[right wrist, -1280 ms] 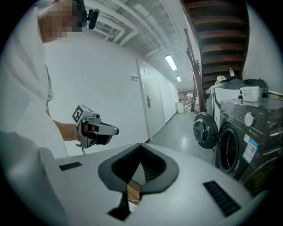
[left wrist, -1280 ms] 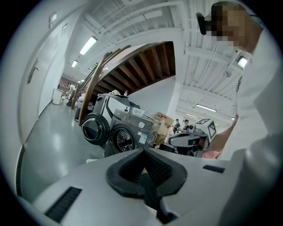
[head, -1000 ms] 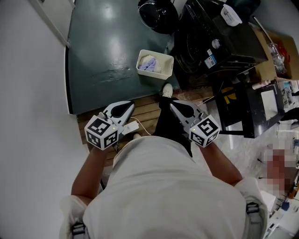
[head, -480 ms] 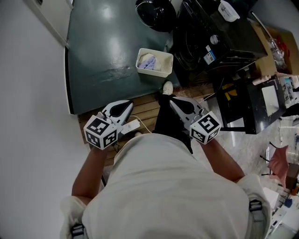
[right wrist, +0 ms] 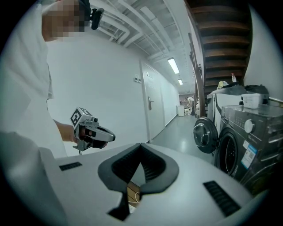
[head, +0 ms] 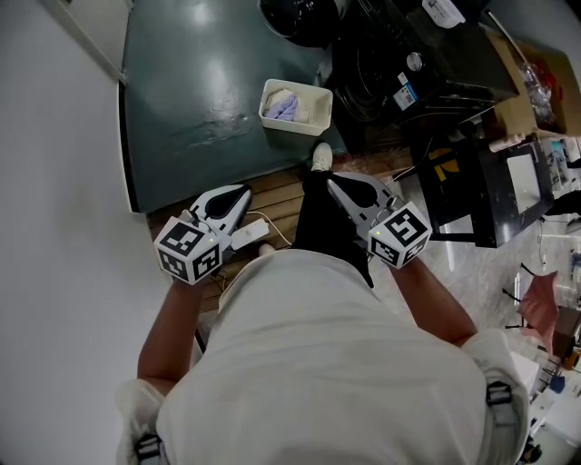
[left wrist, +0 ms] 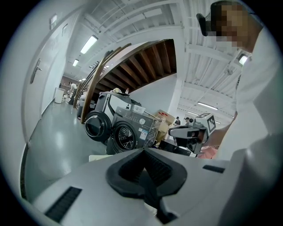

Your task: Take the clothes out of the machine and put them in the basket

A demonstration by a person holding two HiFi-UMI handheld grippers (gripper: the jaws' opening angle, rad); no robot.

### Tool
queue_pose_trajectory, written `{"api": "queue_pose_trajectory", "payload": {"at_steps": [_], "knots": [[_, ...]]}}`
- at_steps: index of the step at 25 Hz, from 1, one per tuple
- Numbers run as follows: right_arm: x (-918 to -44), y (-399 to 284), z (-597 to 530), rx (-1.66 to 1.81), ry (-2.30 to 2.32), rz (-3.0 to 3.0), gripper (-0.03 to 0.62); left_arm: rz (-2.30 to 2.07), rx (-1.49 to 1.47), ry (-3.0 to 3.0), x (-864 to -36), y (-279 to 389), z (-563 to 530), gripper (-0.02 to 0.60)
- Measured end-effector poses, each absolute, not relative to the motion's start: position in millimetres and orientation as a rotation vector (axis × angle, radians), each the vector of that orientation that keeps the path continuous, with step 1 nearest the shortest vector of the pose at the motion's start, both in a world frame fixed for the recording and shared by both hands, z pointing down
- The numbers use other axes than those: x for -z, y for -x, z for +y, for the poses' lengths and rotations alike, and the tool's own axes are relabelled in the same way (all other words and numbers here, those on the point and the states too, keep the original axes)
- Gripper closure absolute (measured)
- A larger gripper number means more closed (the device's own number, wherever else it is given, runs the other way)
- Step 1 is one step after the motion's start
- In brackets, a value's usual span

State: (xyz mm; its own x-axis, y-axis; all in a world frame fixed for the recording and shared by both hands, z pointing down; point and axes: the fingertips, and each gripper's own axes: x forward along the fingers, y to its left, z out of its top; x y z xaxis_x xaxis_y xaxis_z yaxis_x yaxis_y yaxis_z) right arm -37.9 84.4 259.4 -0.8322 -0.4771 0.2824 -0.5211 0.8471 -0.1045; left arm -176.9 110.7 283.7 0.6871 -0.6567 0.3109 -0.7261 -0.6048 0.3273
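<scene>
Head view: the left gripper (head: pixel 238 194) and right gripper (head: pixel 338 187) both point toward the white slotted plastic basket (head: pixel 300 129); it holds lilac and white clothes (head: pixel 281 107) and stands just beside the dark front-loading washing machine (head: pixel 390 64), which lies ahead and rightward, nearer the right gripper. Left gripper view: jaws pressed together on nothing; the machine's round door (left wrist: pixel 96 126) hangs open. Right gripper view: jaws likewise closed, empty; the drum's contents cannot be made out.

The white slotted basket (head: pixel 300 127) stands upright on the dark green floor (head: pixel 182 91), just beside the machine's front. Lavender and white clothes (head: pixel 281 107) lie bunched inside it. The machine (head: pixel 427 77) is a dark grey front-loader, its round door (head: pixel 290 14) swung open.
</scene>
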Motion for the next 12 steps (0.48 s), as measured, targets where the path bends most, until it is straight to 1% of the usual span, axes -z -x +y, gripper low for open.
{"api": "queue_pose_trajectory", "payload": {"at_steps": [12], "knots": [[-268, 53, 93, -0.261, -0.725, -2.749, 0.589, -1.062, -0.197, -2.446, -293, 187, 121, 0.584]]}}
